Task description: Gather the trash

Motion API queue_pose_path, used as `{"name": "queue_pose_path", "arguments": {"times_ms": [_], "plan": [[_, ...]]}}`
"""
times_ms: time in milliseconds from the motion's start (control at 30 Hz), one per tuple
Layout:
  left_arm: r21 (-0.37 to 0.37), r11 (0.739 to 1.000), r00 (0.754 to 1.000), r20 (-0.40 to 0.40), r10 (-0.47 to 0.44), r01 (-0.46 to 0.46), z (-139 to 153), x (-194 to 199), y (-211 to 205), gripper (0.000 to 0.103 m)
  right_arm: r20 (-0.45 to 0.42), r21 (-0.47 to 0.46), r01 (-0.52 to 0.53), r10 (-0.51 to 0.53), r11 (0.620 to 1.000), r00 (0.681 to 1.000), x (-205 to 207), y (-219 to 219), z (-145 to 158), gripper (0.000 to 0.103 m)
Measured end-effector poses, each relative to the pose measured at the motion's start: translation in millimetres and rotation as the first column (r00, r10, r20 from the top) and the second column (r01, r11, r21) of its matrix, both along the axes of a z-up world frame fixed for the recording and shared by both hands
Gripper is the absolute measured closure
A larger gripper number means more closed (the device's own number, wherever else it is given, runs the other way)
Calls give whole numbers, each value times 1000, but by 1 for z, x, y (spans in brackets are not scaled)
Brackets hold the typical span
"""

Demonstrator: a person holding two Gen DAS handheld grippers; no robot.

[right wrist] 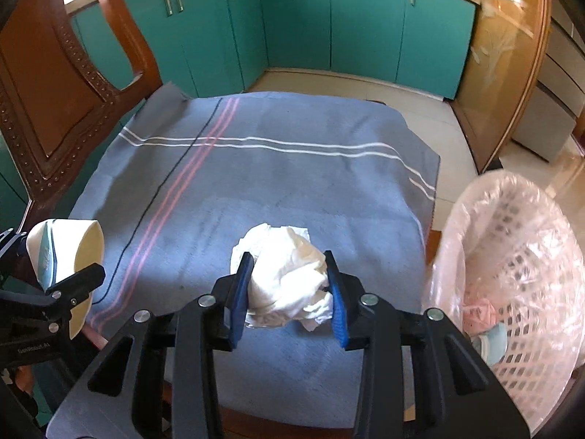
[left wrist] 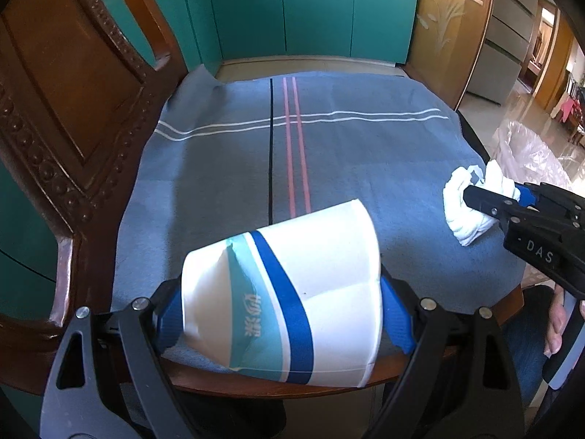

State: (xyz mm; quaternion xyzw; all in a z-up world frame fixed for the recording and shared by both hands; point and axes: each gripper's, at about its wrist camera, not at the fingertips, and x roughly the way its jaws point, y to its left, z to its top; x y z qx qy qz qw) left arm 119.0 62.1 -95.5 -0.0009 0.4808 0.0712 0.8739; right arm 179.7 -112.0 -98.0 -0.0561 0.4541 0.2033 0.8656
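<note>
A crumpled white tissue (right wrist: 289, 274) sits pinched in the right tongs (right wrist: 290, 292) above the blue-clothed tabletop (right wrist: 278, 183); at nine o'clock the left tongs (left wrist: 281, 318) clamp a paper cup (left wrist: 289, 300); a lined basket (right wrist: 512, 256) at three o'clock

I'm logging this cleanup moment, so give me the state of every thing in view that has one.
Paper cup: on its side, dented, clamped in the left gripper.
White tissue wad: crumpled, clamped in the right gripper.
Pink basket: lined with a clear bag, already holding some trash.
Blue cloth: spread flat over the table.
Teal cabinets: doors closed.
</note>
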Motion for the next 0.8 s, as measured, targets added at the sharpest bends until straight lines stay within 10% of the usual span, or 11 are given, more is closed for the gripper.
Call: {"name": "queue_pose_path", "arguments": {"times_ms": [800], "plan": [[4,1000,998,-63,-5,5,-26,10,-12,16,-69,98,8,-1,995,998,-4,-11,-9,53]]}}
